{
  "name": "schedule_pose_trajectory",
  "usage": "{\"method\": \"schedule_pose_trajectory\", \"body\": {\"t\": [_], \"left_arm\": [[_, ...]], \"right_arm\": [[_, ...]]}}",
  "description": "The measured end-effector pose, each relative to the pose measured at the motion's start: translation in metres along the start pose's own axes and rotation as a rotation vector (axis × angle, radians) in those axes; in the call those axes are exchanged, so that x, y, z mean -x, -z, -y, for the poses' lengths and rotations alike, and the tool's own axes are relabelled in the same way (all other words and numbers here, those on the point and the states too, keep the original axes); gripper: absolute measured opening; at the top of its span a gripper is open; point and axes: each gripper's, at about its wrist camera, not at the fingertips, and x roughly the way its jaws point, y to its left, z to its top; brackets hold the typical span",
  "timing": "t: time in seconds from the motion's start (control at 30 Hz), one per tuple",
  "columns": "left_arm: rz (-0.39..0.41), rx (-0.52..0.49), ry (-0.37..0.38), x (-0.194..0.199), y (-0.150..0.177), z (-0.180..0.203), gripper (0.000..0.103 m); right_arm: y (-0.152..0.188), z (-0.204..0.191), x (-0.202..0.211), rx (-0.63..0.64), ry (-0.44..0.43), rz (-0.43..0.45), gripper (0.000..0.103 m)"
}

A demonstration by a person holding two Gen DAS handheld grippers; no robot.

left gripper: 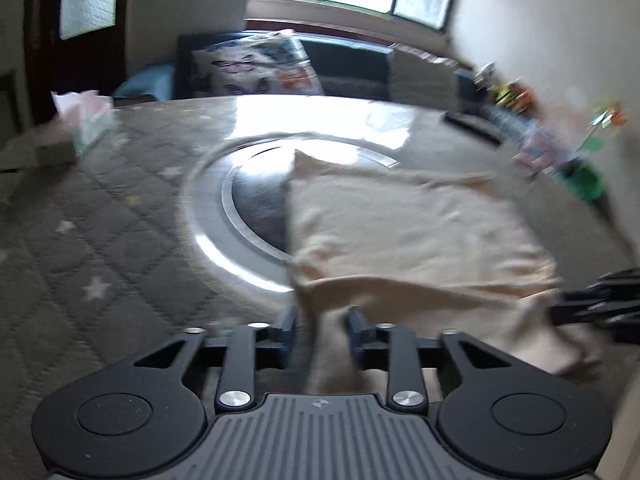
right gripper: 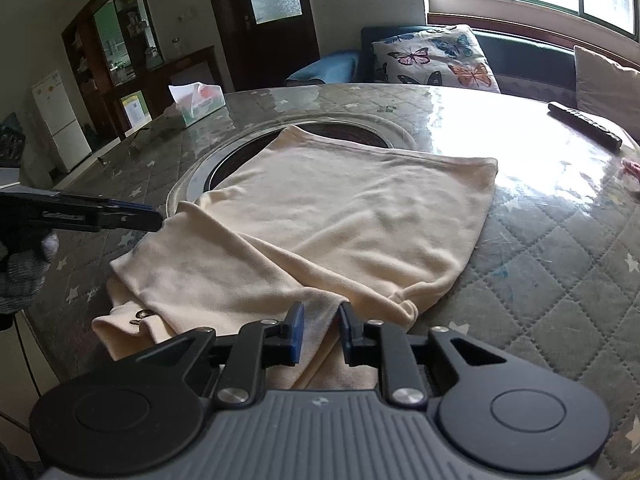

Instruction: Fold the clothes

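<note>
One soft cream garment (right gripper: 328, 216), quilted tablecloth (right gripper: 560, 264)

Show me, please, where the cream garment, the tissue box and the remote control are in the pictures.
cream garment (right gripper: 340, 216): right wrist view, on the middle of the flat cloth.
tissue box (right gripper: 202, 106): right wrist view, on its green side wall.
remote control (right gripper: 584, 124): right wrist view, on the middle of its dark body.

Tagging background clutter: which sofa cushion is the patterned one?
The butterfly cushion, next to the blue cloth at the sofa's left end. The plain cushion at the right edge is unpatterned beige.
</note>
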Motion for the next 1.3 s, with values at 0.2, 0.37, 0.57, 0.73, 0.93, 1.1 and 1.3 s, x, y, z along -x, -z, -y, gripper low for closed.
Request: {"method": "schedule_pose_trajectory", "body": {"t": [0.2,0.37,0.57,0.73,0.93,1.1,1.3], "left_arm": [[-0.010,0.044,-0.028,0.001,0.000,-0.022,0.010],[0.038,0.023,0.068,0.009,-0.008,-0.009,0.023],[0.018,-0.036,0.063,-0.010,-0.015,0.011,0.041],[0.003,0.010,0.025,-0.025,-0.017,-0.001,0.033],[0.018,-0.018,0.001,-0.022,-0.015,0.001,0.032],[0.023,-0.013,-0.009,-0.022,-0.014,0.003,0.032],[0.025,-0.007,-0.013,-0.020,-0.015,0.000,0.032]], "right_arm": [[0.001,0.003,0.001,-0.003,0.001,0.002,0.019],[0.001,0.003,0.001,-0.009,0.001,0.010,0.019],[0.000,0.004,0.001,-0.014,0.001,0.010,0.019],[0.000,0.004,0.000,-0.012,0.004,0.019,0.019],[0.000,0.004,-0.001,-0.010,0.009,0.016,0.019],[0.000,0.005,-0.003,-0.021,0.015,0.020,0.019],[0.001,0.000,0.004,-0.005,0.025,0.060,0.008]]}}
